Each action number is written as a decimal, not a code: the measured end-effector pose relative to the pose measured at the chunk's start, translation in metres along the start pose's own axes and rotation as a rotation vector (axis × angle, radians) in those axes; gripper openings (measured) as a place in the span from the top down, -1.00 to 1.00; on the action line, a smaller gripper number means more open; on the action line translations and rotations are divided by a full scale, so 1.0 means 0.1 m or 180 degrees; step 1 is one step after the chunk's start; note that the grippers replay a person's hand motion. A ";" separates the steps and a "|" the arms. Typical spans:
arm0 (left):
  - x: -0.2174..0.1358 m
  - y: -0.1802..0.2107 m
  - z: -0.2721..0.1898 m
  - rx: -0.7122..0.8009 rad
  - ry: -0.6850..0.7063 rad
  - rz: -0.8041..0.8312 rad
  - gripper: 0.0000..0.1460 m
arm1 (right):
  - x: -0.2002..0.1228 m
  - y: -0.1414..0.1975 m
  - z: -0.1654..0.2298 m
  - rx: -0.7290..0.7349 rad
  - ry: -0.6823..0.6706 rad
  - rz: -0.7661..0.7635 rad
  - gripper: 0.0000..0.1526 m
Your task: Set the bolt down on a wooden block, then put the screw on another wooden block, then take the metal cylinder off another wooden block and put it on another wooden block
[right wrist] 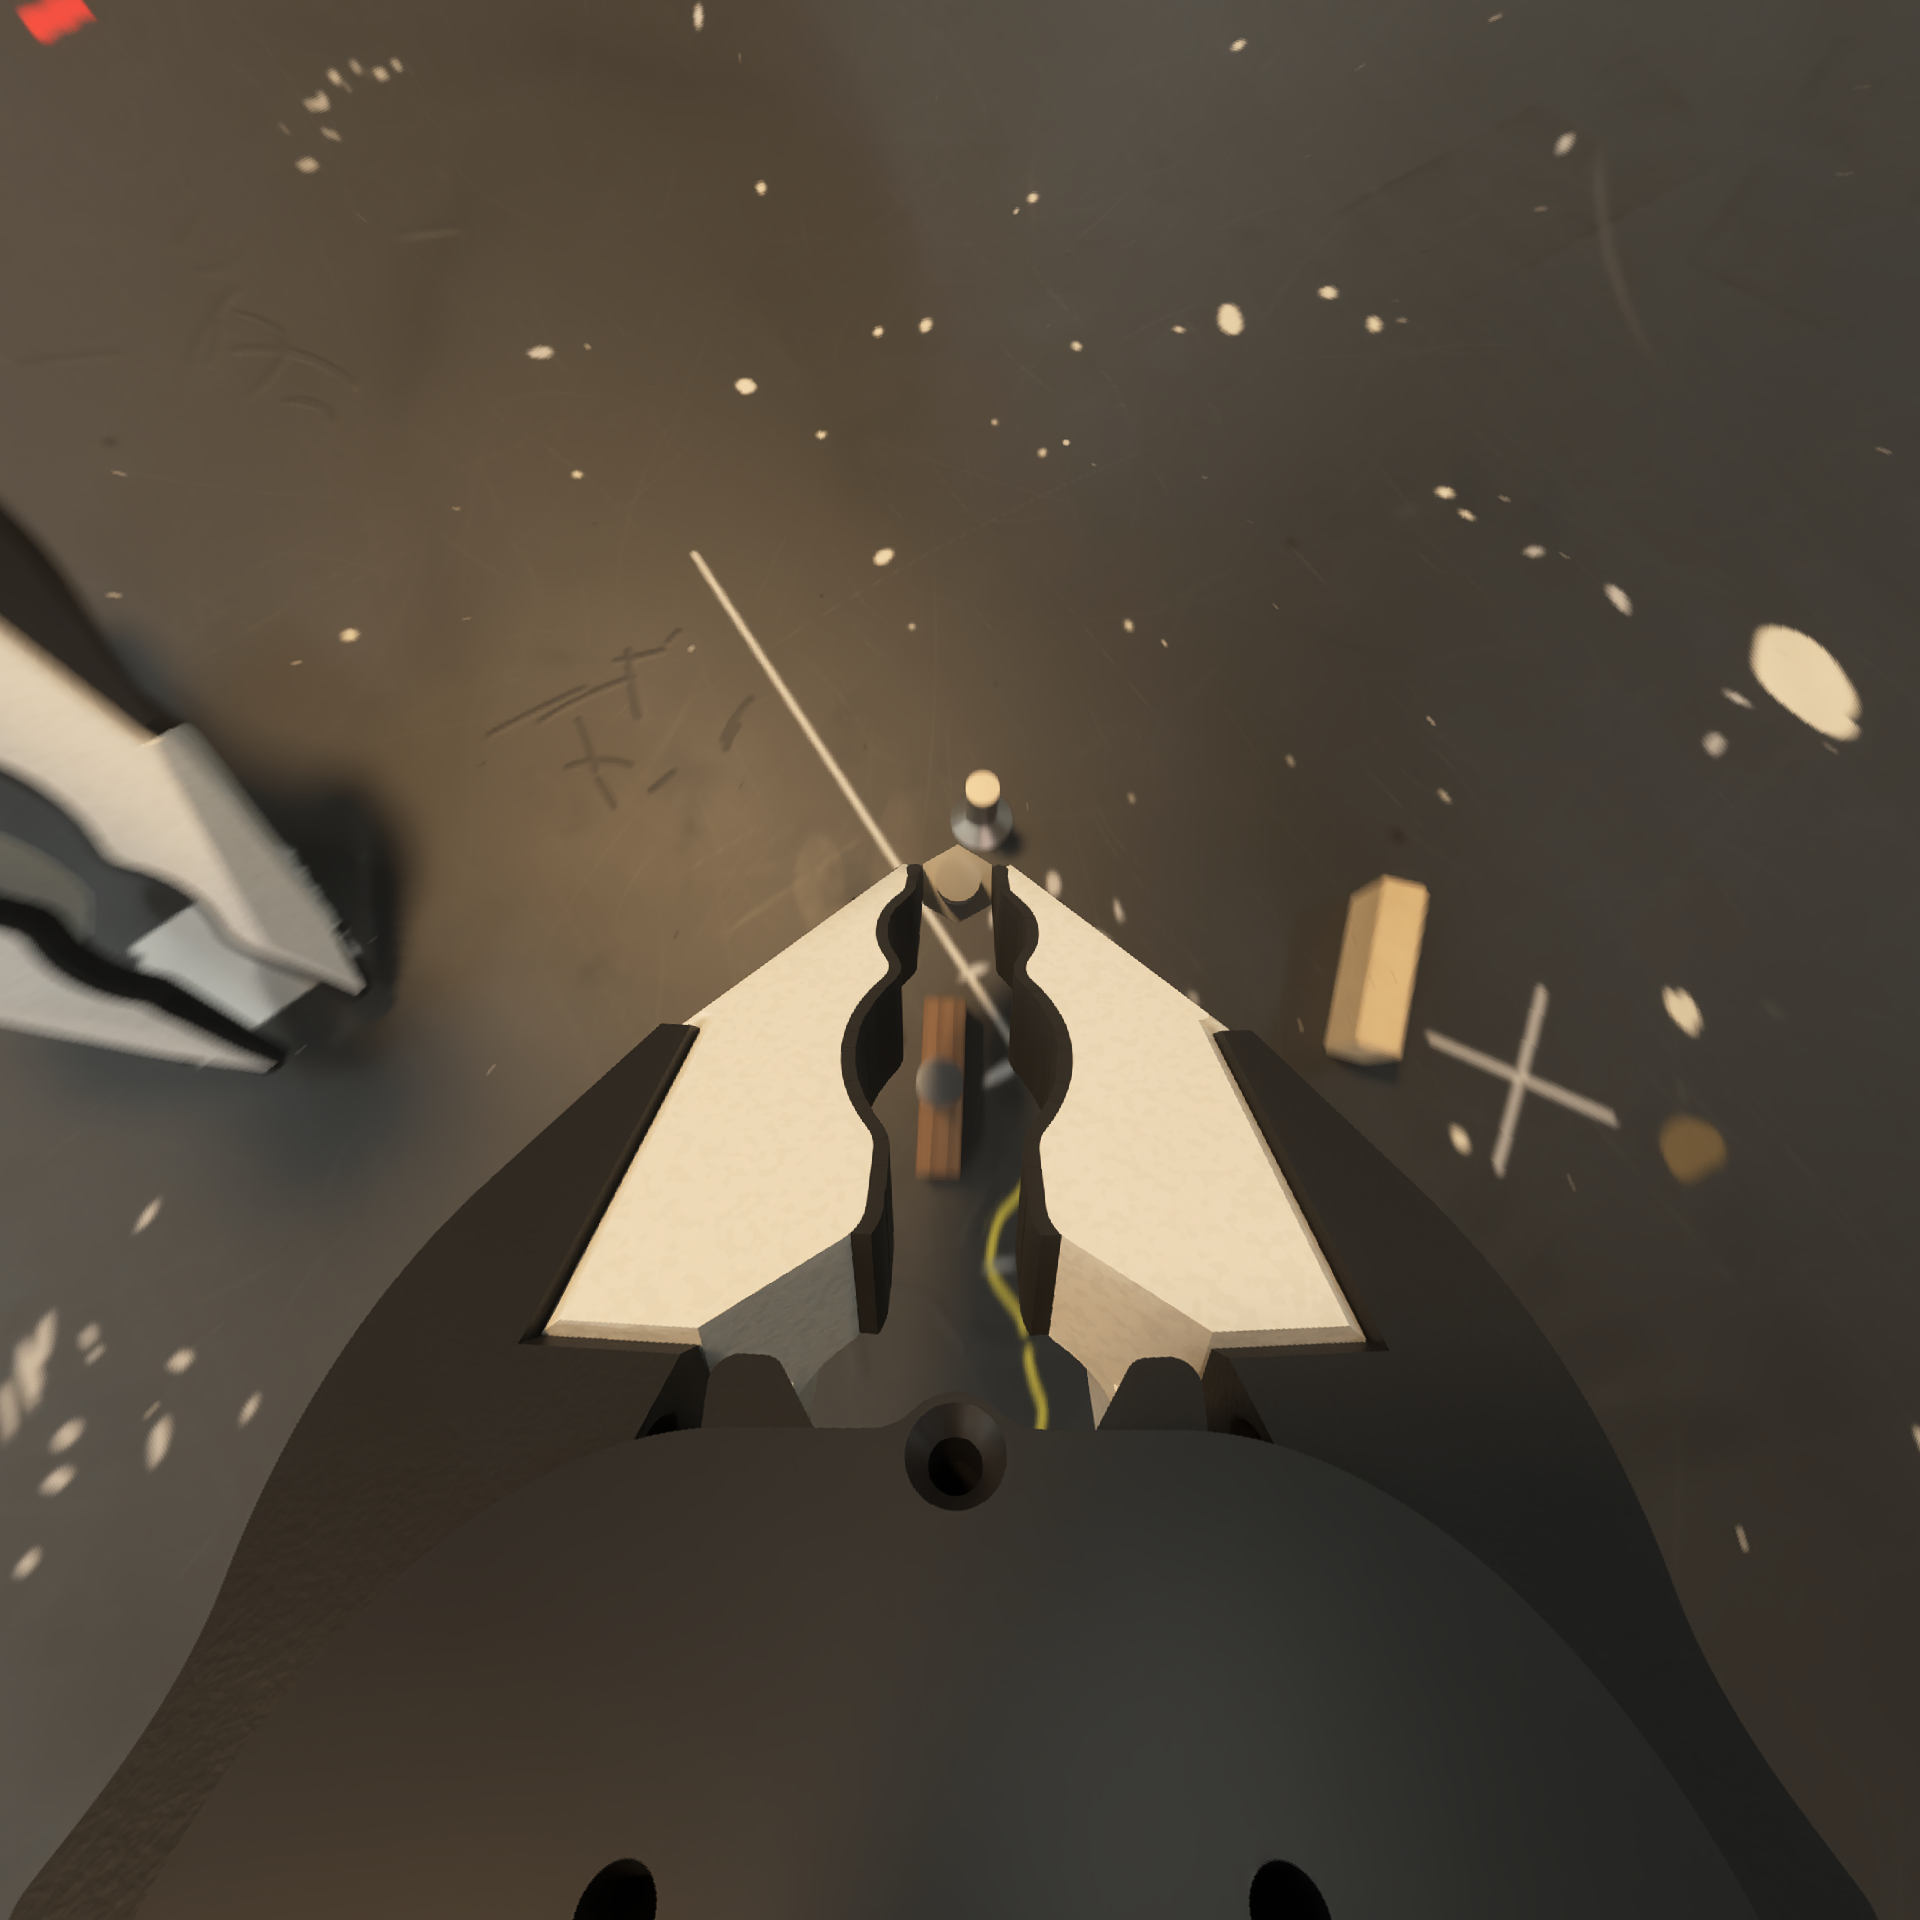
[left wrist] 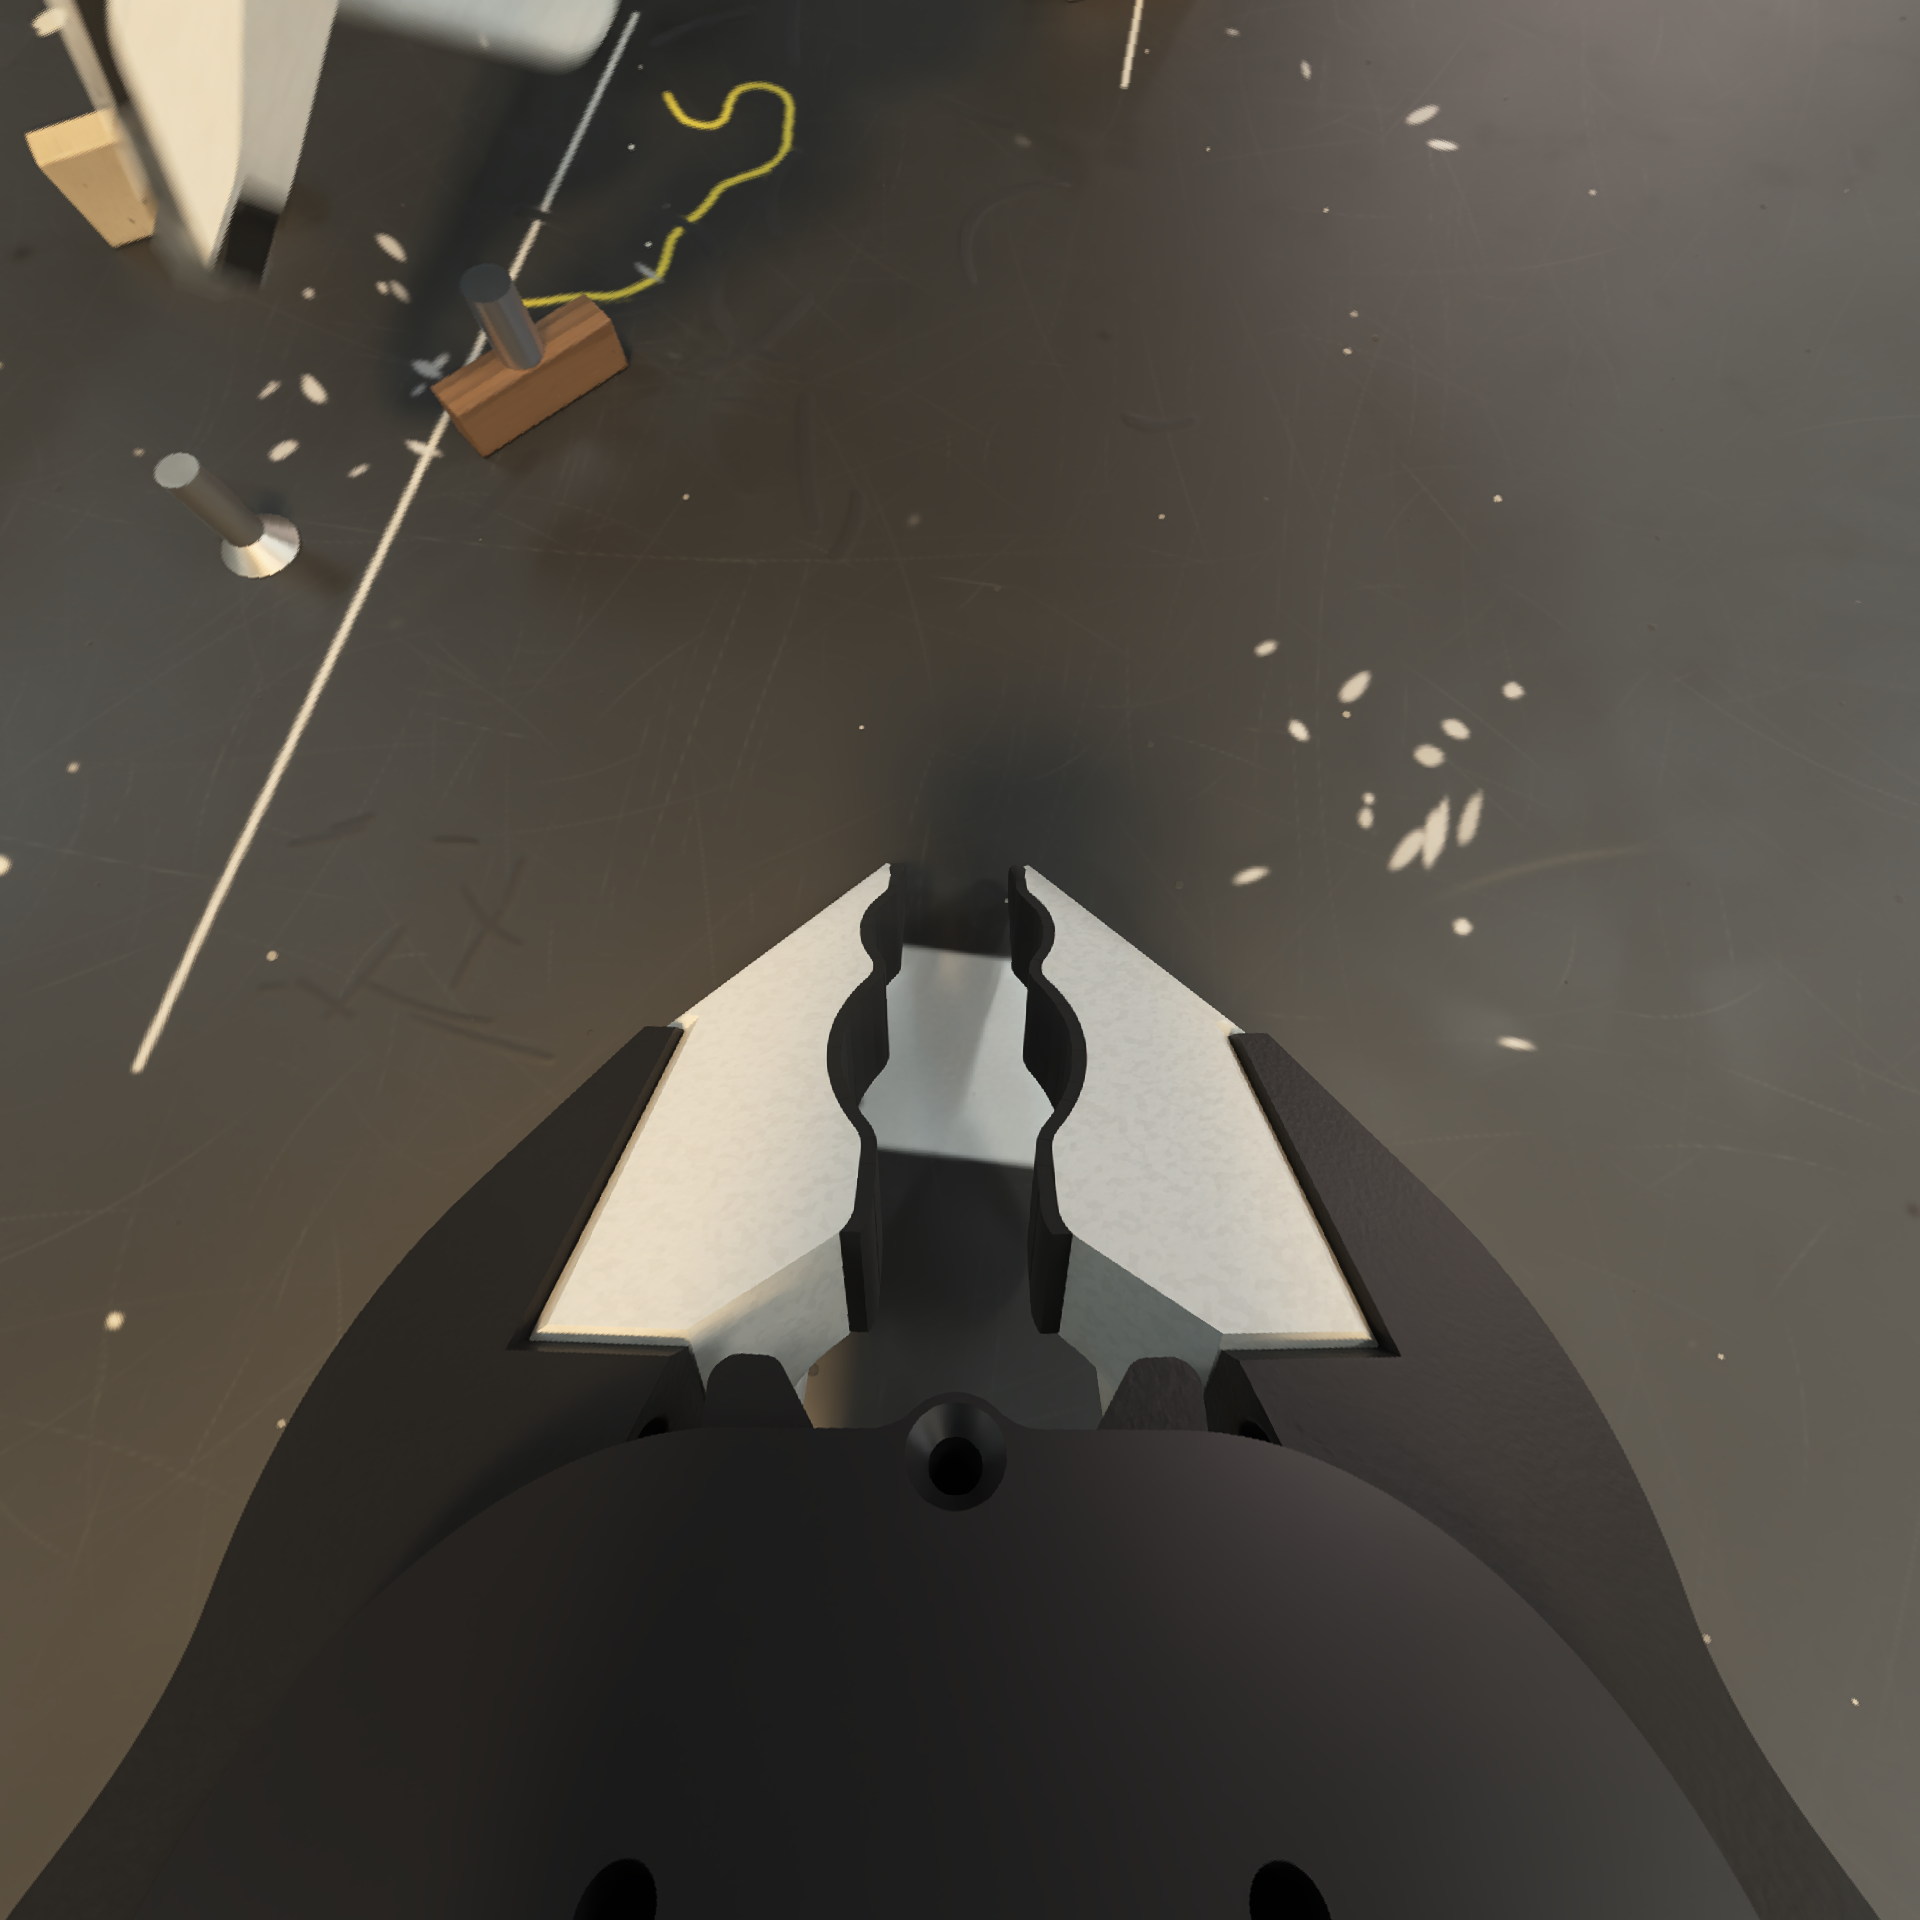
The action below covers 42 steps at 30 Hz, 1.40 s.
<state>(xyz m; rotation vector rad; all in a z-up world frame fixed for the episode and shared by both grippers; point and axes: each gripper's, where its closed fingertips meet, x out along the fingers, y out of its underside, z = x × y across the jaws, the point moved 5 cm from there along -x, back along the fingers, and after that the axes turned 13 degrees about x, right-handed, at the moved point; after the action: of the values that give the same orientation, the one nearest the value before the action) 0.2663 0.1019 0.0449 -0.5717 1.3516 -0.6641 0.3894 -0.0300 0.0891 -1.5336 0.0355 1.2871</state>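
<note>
My right gripper [right wrist: 956, 878] is shut on the bolt [right wrist: 957, 891], whose hexagonal head shows between the fingertips. It hangs high over the dark floor. The screw [right wrist: 982, 808] stands head-down just beyond the tips; it also shows in the left wrist view [left wrist: 234, 520]. The metal cylinder [left wrist: 501, 317] stands upright on a brown wooden block [left wrist: 535, 379], seen from above between my right fingers [right wrist: 940, 1081]. A pale wooden block [right wrist: 1377, 966] lies to the right. My left gripper [left wrist: 956, 883] is shut on a silvery metal piece [left wrist: 951, 1049] low over the floor.
The dark floor [left wrist: 1247, 416] bears white paint flecks, a white line [left wrist: 312, 675] and a yellow squiggle [left wrist: 727, 156]. The right gripper [left wrist: 208, 125] looms blurred at the top left of the left wrist view, beside the pale block [left wrist: 88, 177]. The left gripper [right wrist: 187, 935] shows at the left.
</note>
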 end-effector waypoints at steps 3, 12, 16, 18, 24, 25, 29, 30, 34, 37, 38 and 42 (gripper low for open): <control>-0.01 0.01 0.02 -0.0007 -0.0038 0.0018 0.71 | -0.48 0.19 -0.05 0.0136 0.0114 -0.0100 0.83; 0.01 0.00 0.00 0.0053 -0.0046 0.0045 0.70 | -1.55 1.52 -0.40 0.1022 0.0769 0.0199 0.83; 0.02 0.00 -0.02 0.0097 -0.0074 0.0108 0.70 | -1.52 1.78 -0.39 0.1025 0.0884 0.0413 0.83; 0.02 0.00 -0.04 0.0118 -0.0076 0.0126 0.71 | -1.47 1.82 -0.38 0.0986 0.0869 0.0456 0.83; 0.00 0.00 -0.05 0.0094 -0.0105 0.0138 0.70 | -1.52 1.69 -0.35 0.0949 0.0839 0.0320 0.52; -0.01 0.01 -0.05 0.0071 -0.0115 0.0134 0.70 | -1.55 1.60 -0.33 0.0892 0.0839 0.0230 0.52; -0.03 0.03 -0.03 0.0049 -0.0128 0.0130 0.70 | -1.37 1.09 -0.11 0.0500 0.0636 0.0126 0.54; -0.03 0.03 -0.03 0.0060 -0.0126 0.0124 0.70 | -1.25 0.95 -0.03 0.0387 0.0545 0.0099 0.54; -0.02 0.03 -0.05 0.0085 -0.0109 0.0120 0.70 | -0.62 0.42 0.20 0.0043 0.0215 -0.0008 0.55; -0.04 0.05 -0.04 0.0083 -0.0116 0.0109 0.70 | -0.19 0.10 0.20 -0.0166 0.0118 -0.0065 0.60; -0.04 0.05 -0.03 0.0079 -0.0117 0.0108 0.70 | -0.07 0.02 0.17 -0.0215 0.0088 -0.0028 0.61; -0.06 0.07 -0.01 0.0052 -0.0120 0.0087 0.70 | 0.29 -0.11 0.04 -0.0359 0.0065 0.0191 0.68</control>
<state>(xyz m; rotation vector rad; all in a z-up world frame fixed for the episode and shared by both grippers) 0.2658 0.1105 0.0439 -0.5492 1.3155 -0.6388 0.4051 -0.0060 0.0769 -1.6527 0.0225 1.3402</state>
